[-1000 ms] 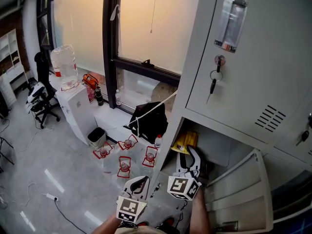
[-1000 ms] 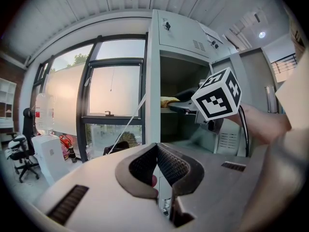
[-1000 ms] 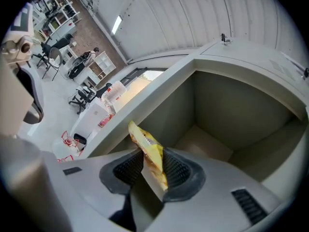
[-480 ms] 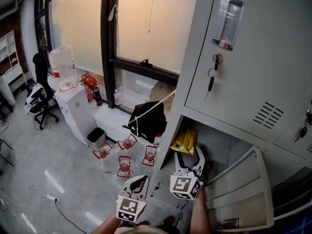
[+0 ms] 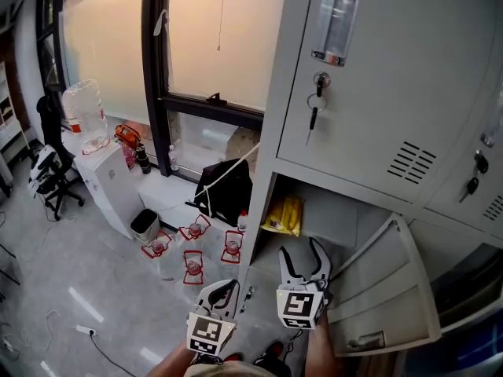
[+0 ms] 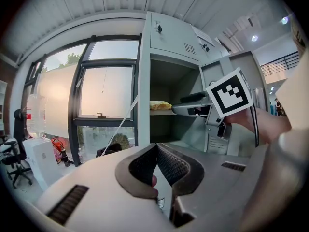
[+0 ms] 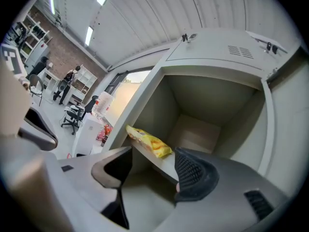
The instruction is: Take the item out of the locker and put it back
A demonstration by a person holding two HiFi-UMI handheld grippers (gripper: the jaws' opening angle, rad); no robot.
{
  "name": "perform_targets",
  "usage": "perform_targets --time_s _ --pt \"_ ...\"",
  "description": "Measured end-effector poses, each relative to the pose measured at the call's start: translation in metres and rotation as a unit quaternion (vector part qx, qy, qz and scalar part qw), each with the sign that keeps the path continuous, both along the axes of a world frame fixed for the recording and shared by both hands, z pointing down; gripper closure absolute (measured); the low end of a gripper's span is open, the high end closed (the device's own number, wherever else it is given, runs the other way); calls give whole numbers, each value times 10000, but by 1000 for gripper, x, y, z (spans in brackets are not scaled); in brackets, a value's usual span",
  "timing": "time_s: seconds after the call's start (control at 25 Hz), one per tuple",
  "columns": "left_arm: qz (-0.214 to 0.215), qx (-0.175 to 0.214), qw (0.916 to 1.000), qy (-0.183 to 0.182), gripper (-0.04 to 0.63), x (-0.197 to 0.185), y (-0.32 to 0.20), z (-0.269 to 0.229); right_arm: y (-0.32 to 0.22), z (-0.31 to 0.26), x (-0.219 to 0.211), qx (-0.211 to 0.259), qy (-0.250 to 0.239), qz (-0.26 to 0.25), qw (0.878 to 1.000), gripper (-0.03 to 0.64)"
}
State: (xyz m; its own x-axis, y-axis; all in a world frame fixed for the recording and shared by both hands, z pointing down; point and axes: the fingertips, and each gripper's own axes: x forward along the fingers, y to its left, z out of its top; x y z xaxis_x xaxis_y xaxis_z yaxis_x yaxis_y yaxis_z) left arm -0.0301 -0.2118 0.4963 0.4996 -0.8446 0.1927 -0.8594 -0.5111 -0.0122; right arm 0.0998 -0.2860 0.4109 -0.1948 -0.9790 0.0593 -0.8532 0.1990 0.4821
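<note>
1. Right gripper (image 5: 302,250), white with black ribbed pads and a square-marker cube: held in front of the open lower compartment, jaws wide apart and closing. Nothing lies between them.
2. Left gripper (image 5: 221,292), of the same build: held lower and to the left of the right gripper, outside the locker. Its pads (image 6: 166,164) meet at the tips, with nothing clamped between them.
3. Yellow crinkled plastic snack bag (image 7: 147,141): lies flat on the grey metal shelf (image 7: 166,166) inside the open compartment, at the shelf's left end near its front edge. It is beyond the right gripper's jaws and apart from them.
4. Tall grey metal locker (image 5: 369,69): upper door shut, with keys (image 5: 313,110) hanging from its lock.
5. Grey lower locker door (image 5: 393,289): swung open to the right of the compartment.
6. Black fabric bag (image 5: 228,191): sits on the low ledge under the window, just left of the locker, with a white cord (image 5: 232,167) running across it.
7. Red-framed clear objects (image 5: 192,261): grouped on the floor below that ledge.
8. White water dispenser with a clear bottle (image 5: 82,116): stands further left along the window wall.
</note>
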Motion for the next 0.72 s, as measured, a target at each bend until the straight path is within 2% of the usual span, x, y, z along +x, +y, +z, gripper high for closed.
perform_targets --time_s 0.28,0.56,0.72 --pt "559 76 9984 17 572 30 12 -6 45 14 29 -15 -727 466 9963 405" --pt "1061 78 9943 8 572 56 25 -7 91 41 49 -231 -1621 949 9819 494" --pt "1294 68 9916 5 572 67 30 -7 115 56 55 -331 -1917 1173 9738 526"
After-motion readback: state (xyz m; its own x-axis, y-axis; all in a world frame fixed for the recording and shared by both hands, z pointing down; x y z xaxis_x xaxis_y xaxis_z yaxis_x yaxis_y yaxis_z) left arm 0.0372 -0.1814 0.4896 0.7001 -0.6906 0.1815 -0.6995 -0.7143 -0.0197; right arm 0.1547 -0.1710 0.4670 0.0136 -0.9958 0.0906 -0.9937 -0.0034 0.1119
